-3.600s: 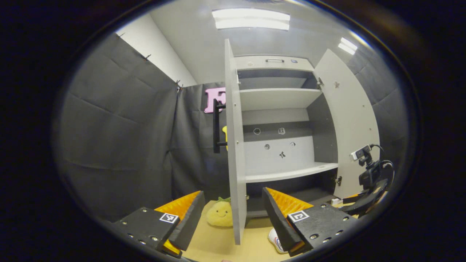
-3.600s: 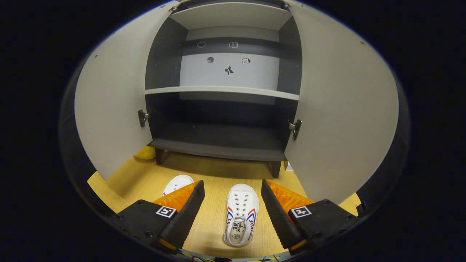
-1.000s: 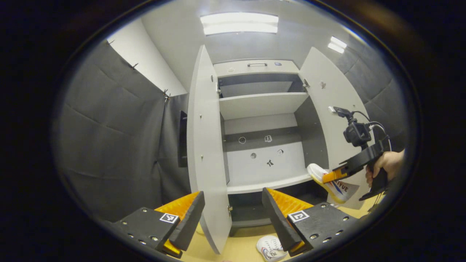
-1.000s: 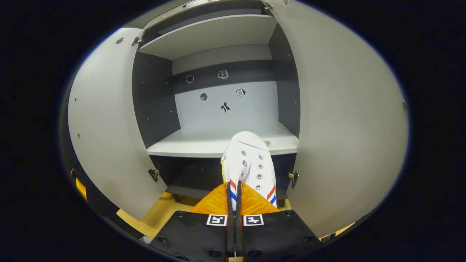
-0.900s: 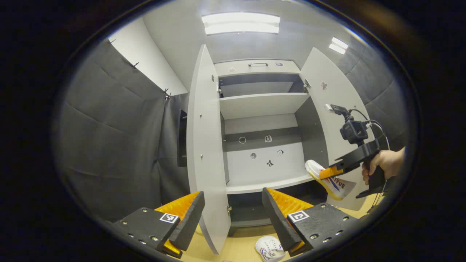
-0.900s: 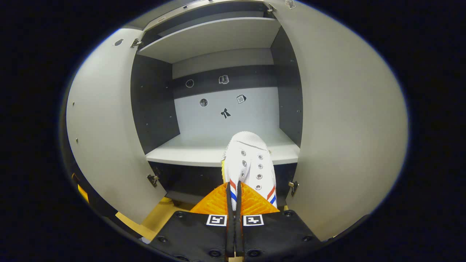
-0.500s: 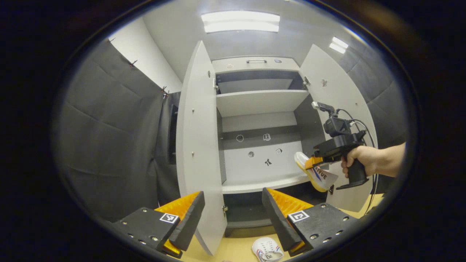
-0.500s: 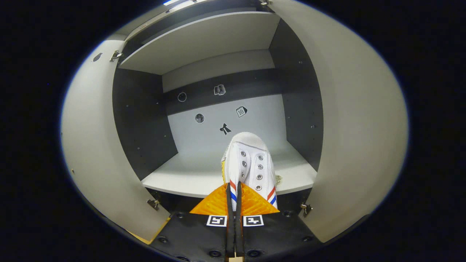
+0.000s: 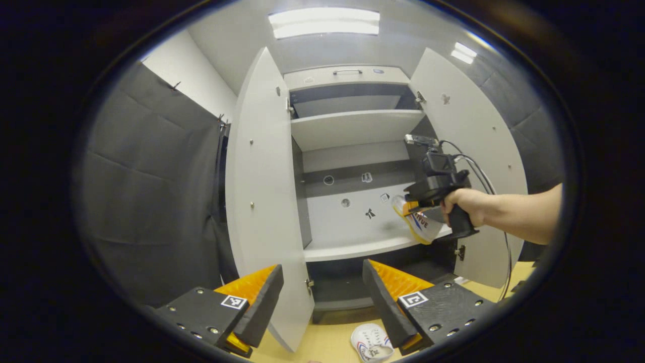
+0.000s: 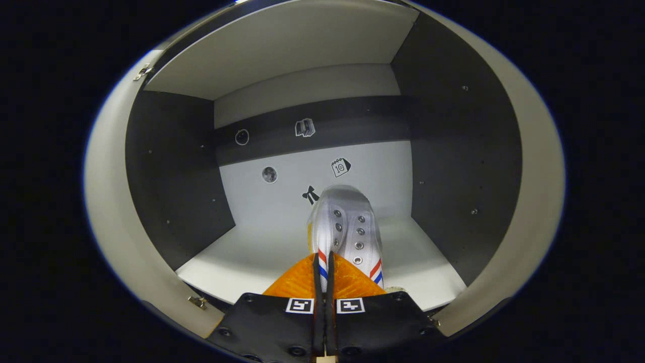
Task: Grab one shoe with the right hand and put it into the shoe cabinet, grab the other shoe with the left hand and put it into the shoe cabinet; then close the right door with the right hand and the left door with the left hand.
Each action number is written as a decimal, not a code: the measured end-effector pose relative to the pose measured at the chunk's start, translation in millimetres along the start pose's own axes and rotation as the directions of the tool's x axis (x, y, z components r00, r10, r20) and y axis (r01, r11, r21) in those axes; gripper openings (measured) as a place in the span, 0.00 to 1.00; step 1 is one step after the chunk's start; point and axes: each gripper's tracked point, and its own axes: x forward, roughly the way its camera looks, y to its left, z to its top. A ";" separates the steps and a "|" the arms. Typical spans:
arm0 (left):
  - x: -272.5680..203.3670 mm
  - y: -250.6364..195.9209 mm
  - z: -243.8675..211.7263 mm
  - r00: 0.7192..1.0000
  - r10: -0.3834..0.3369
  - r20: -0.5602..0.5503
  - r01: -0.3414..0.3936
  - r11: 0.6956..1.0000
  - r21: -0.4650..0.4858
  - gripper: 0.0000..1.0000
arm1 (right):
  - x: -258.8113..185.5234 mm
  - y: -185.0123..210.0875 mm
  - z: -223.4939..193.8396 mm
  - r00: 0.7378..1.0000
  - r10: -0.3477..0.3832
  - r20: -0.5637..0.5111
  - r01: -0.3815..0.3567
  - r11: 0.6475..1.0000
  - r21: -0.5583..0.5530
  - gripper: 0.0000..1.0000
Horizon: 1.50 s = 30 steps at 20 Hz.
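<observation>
Right gripper view has the right gripper (image 10: 322, 282) with its orange fingers pressed together on the heel edge of a white shoe (image 10: 345, 227), which points forward, toe raised, above the pale middle shelf (image 10: 242, 257) of the shoe cabinet (image 10: 171, 166); whether the sole touches the shelf cannot be told. Small stickers dot the cabinet's back panel (image 10: 373, 171) just beyond the toe. In the left gripper view that same gripper (image 9: 410, 205) shows farther off, held by a hand (image 9: 466, 201) reaching in from the right, with the shoe (image 9: 421, 226) tilted, toe toward the back panel, at the right end of the shelf (image 9: 352, 247). The left gripper (image 9: 322, 292) stands wide open with nothing between its fingers, low in front of the cabinet. The second shoe (image 9: 372, 343) lies on the wooden floor (image 9: 322, 343) just beside its right finger. Both cabinet doors stand open: the left door (image 9: 262, 201) edge-on near the gripper, the right door (image 9: 473, 136) behind the reaching arm.
</observation>
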 end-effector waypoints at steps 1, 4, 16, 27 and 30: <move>-1.1 -2.0 -2.6 1.000 0.000 -0.005 0.000 1.000 0.003 0.94 | 5.5 -2.9 0.2 1.000 -0.008 -0.024 0.008 1.000 0.005 0.02; -1.4 -6.0 -9.4 1.000 -0.001 -0.027 0.001 1.000 -0.001 0.94 | 29.6 -6.2 0.1 0.997 -0.020 -0.079 0.021 1.000 0.012 0.02; 8.8 -18.5 -39.6 0.994 -0.060 -0.091 0.056 0.997 -0.050 0.93 | -38.4 28.6 50.3 0.986 0.026 0.165 -0.013 0.997 -0.082 0.99; 38.8 -42.3 -90.0 0.969 -0.207 -0.139 0.196 0.977 -0.089 0.93 | -202.2 11.2 36.9 0.927 -0.041 0.373 0.089 0.990 -0.112 0.98; 42.6 -53.3 -117.0 0.957 -0.226 -0.182 0.212 0.973 -0.096 0.93 | -224.7 1.9 11.7 0.925 -0.057 0.377 0.111 0.986 -0.124 0.98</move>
